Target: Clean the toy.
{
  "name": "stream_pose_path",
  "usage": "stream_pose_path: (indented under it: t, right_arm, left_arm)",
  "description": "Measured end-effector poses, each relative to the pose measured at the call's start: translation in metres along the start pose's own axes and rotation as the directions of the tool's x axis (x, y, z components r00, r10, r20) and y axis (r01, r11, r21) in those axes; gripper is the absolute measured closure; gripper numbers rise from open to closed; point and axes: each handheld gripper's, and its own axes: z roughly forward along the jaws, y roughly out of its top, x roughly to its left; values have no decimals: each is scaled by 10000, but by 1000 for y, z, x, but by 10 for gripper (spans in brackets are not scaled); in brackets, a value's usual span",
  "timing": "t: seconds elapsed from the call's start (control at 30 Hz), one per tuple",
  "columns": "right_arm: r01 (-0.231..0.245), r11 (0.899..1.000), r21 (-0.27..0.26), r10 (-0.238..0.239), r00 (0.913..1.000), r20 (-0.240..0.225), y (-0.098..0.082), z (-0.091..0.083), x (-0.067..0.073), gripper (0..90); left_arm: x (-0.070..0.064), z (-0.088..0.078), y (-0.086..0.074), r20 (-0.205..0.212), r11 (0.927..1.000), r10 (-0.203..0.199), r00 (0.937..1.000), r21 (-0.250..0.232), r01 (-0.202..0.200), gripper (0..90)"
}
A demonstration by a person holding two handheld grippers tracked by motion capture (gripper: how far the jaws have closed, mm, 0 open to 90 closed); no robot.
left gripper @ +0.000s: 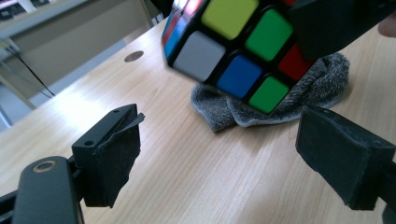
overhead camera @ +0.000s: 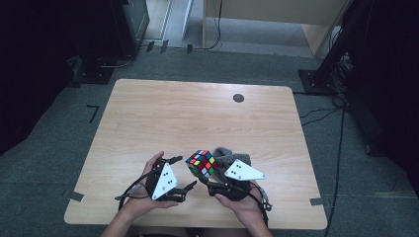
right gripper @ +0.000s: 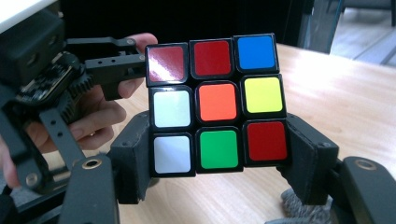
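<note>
Holding the multicoloured plastic puzzle cube [right gripper: 217,105] aloft, clamped by its bottom layer in the right gripper [right gripper: 219,154] | left gripper [left gripper: 219,154] gaping, nothing held, just beside | cube mixed, twisting left | grey fluffy cloth [left gripper: 303,88] on wooden table [overhead camera: 163,113].

Both forearms come in from six o'clock. The left gripper [overhead camera: 184,172], at about seven o'clock, points toward three with its jaws apart and nothing between them. The right gripper [overhead camera: 203,177], at five o'clock, has its jaws clamped, tilted toward eleven.
</note>
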Motion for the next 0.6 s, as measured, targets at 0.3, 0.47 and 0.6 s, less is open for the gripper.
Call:
stream_pose_path:
  t: [0.3,0.47,0.6]
  right_arm:
    - [-939,9933,670,944,9955,-46,5,4,10,345]
    - [-1362,9842,1129,1361,9907,88,4,8,11,344]
    - [-1769,9747,1368,1776,9841,72,3,10,11,344]
  left_arm:
    - [-9,2,2,-267,9980,618,9977,-119,-622,157]
    - [-13,1,2,-545,9951,931,9942,-279,-947,193]
    - [-17,2,1,-752,9909,1288,9888,-287,-1313,256]
